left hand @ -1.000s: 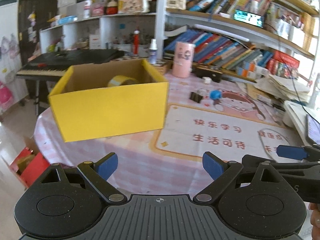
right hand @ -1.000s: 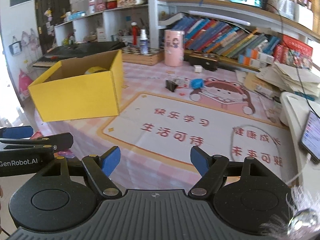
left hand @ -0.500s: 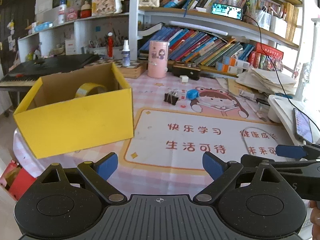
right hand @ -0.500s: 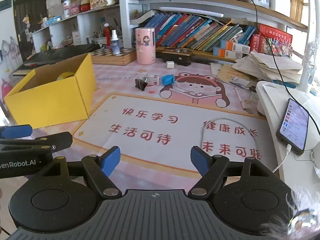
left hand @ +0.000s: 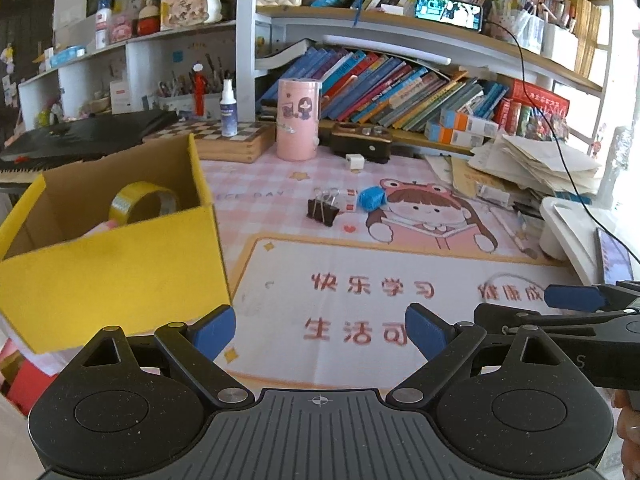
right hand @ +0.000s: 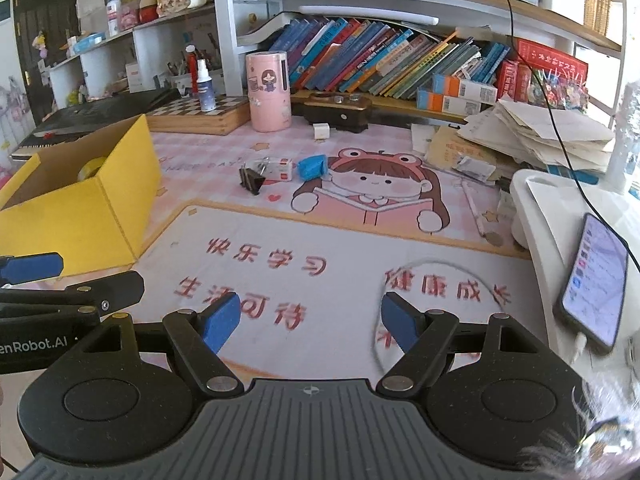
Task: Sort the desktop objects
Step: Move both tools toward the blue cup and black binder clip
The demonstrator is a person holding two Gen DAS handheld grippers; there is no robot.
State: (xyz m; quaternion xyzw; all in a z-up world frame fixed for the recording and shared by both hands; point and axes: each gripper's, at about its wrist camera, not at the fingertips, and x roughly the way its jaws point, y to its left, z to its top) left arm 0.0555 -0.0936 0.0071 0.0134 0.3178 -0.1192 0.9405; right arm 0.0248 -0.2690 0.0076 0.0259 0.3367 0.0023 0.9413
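Observation:
A yellow cardboard box (left hand: 116, 268) (right hand: 80, 216) stands at the left of the desk mat, with a roll of yellow tape (left hand: 144, 202) inside. Beyond the mat's printed text lie a black binder clip (left hand: 323, 211) (right hand: 252, 180), a small white eraser (left hand: 349, 201) (right hand: 280, 170) and a blue crumpled object (left hand: 372, 198) (right hand: 313, 167). My left gripper (left hand: 320, 330) hovers open over the mat's near edge, beside the box's front corner. To its right my right gripper (right hand: 310, 318) is open too. Neither holds anything.
A pink cylinder (right hand: 268, 92), a spray bottle (right hand: 205, 86) on a chessboard box (right hand: 200, 114) and a dark case (right hand: 336, 110) stand at the back under bookshelves. Stacked papers (right hand: 532, 136), a white stand (right hand: 560, 220) and a charging phone (right hand: 596, 280) fill the right side.
Both grippers have moved to the right along the table; the yellow box has slid toward the left of each view and the clip, eraser and blue object appear nearer. Both jaws keep the same width.

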